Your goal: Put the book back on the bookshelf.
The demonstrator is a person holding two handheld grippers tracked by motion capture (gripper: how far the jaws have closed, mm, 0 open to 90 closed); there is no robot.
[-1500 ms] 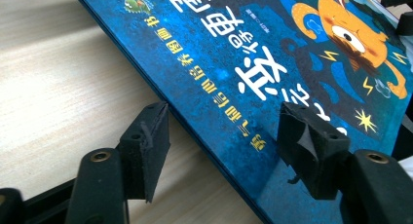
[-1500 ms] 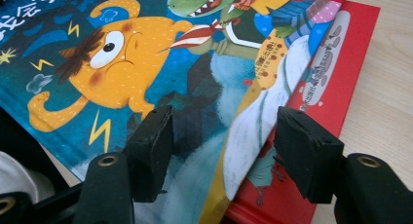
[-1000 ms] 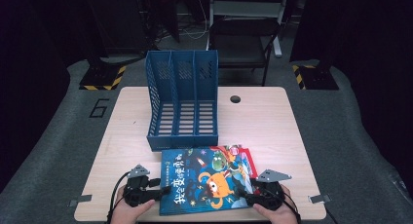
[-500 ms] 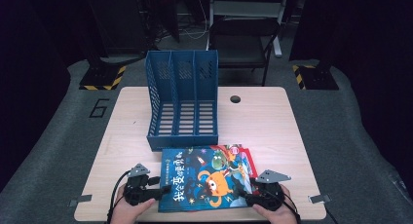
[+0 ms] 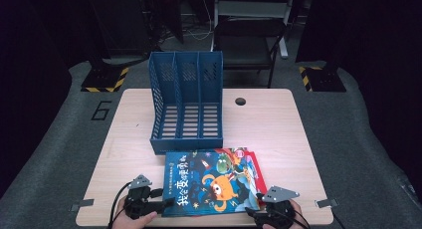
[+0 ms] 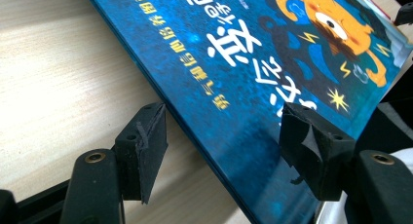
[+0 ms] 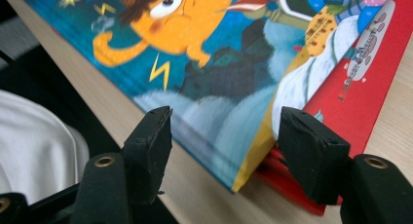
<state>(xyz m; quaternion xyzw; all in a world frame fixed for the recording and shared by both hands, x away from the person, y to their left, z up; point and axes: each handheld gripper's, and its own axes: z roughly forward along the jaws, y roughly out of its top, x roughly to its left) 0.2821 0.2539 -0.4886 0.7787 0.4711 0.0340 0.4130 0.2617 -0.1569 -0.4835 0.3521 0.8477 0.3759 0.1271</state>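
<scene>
A blue picture book with an orange creature on its cover lies on top of a red book at the table's near edge. My left gripper is at the blue book's near left corner. In the left gripper view the blue book's spine edge runs between the jaws of the left gripper, which have just been opening and do not press on it. My right gripper is at the near right corner. It is open, and the right gripper straddles the corners of the blue book and the red book.
A blue three-slot file holder stands upright just behind the books, its slots facing up and forward. The wooden table has a round cable hole at the back. A dark chair stands behind the table.
The right gripper has drawn back a little toward the table's near edge. The books, the file holder and the left hand stay where they were.
</scene>
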